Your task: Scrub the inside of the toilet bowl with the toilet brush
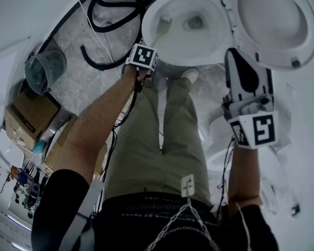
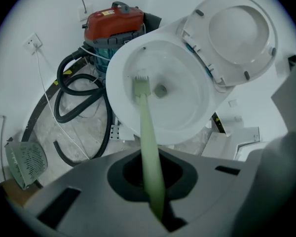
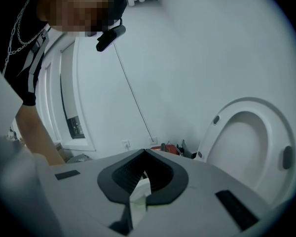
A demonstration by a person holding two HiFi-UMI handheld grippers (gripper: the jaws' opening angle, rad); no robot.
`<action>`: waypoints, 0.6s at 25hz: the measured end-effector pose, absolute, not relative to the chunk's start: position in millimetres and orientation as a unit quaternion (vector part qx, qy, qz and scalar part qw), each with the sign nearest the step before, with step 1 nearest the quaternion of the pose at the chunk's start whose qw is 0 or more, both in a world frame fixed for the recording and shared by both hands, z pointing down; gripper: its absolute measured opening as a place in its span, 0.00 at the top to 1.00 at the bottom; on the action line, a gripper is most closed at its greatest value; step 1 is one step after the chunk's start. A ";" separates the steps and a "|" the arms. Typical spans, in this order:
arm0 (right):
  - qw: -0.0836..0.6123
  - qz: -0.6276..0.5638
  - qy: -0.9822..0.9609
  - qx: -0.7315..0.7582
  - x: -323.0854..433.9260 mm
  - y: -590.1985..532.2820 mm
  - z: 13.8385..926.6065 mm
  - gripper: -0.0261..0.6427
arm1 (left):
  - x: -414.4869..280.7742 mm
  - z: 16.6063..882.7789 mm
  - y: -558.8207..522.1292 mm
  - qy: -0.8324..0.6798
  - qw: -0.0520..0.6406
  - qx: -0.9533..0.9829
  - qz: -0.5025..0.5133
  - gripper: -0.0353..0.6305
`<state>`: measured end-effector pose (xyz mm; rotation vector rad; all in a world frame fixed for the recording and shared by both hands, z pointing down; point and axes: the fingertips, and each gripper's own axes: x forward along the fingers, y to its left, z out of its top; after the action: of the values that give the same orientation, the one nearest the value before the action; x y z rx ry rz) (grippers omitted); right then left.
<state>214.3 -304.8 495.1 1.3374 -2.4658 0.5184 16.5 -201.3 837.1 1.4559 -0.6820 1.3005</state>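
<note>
The white toilet bowl (image 1: 209, 41) stands open at the top of the head view, its lid (image 1: 275, 20) swung back to the right. My left gripper (image 1: 149, 48) is shut on the pale green handle (image 2: 149, 137) of the toilet brush. The brush head (image 2: 140, 82) rests against the bowl's inner wall (image 2: 187, 112), left of the drain. My right gripper (image 1: 236, 59) is held up beside the lid, away from the bowl. In the right gripper view it (image 3: 140, 184) is shut on a small white wad of tissue (image 3: 138, 199).
A red vacuum (image 2: 113, 21) with a black hose (image 2: 79, 100) stands left of the toilet. A mesh waste basket (image 1: 46, 67) and cardboard boxes (image 1: 29, 114) sit further left. The person's legs (image 1: 162, 135) and a shoe (image 1: 190, 75) are just before the bowl.
</note>
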 end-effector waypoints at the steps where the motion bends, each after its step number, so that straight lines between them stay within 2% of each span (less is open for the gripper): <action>1: 0.143 0.181 -0.855 0.465 216.3 -304.9 495.1 0.96 | 17.6 836.6 -204.7 -0.289 0.506 0.608 0.540 0.95; 15: 0.145 0.199 -0.844 0.477 250.0 -305.1 506.0 0.96 | 77.7 851.0 -203.4 -0.239 0.570 0.584 0.525 0.95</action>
<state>250.0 -305.1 506.0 1.3758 -2.4311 0.5727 77.7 -203.4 851.0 1.3718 -0.5614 1.2332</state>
